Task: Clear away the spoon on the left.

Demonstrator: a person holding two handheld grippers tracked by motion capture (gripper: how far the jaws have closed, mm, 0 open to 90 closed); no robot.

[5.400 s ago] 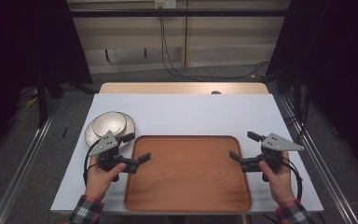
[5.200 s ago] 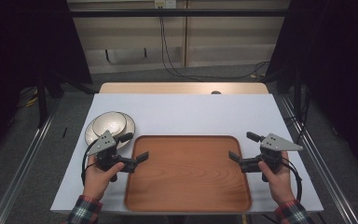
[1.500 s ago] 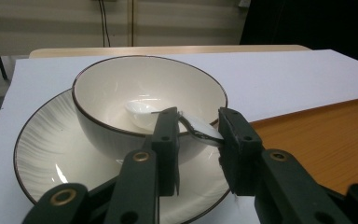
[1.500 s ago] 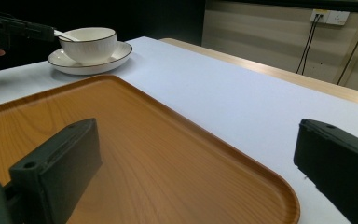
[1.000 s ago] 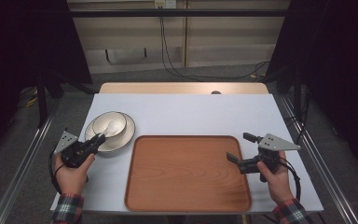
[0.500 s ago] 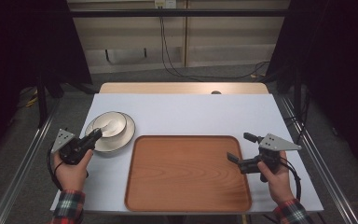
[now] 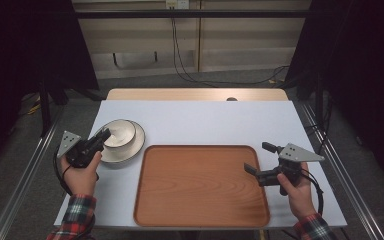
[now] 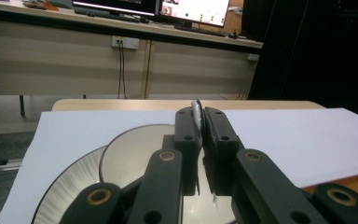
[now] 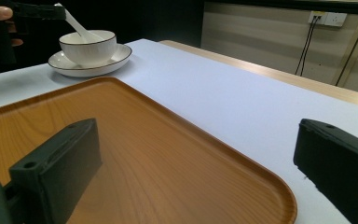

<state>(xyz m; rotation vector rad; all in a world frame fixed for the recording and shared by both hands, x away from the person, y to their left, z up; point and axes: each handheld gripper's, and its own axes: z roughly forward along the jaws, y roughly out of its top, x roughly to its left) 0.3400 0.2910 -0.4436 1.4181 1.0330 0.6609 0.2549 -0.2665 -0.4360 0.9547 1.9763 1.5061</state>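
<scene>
Left claw point(image 8: 199, 135): clamped on the handle of a white spoon point(image 9: 77, 27), seen at the middle left of the high view.
Right claw point(image 9: 191, 163): held wide apart, nothing gripped, hovering above the tray point(image 7: 200, 185) at its right edge.
Spoon: long axis slanted, handle up toward the upper left of the right gripper view, tip down in the bowl point(image 9: 87, 46).
Count: one spoon, one bowl, one plate point(image 7: 132, 147), one tray, two claws.
Bowl: seated on the plate, on the desk point(image 7: 205, 120), beside the tray's upper left corner.
</scene>
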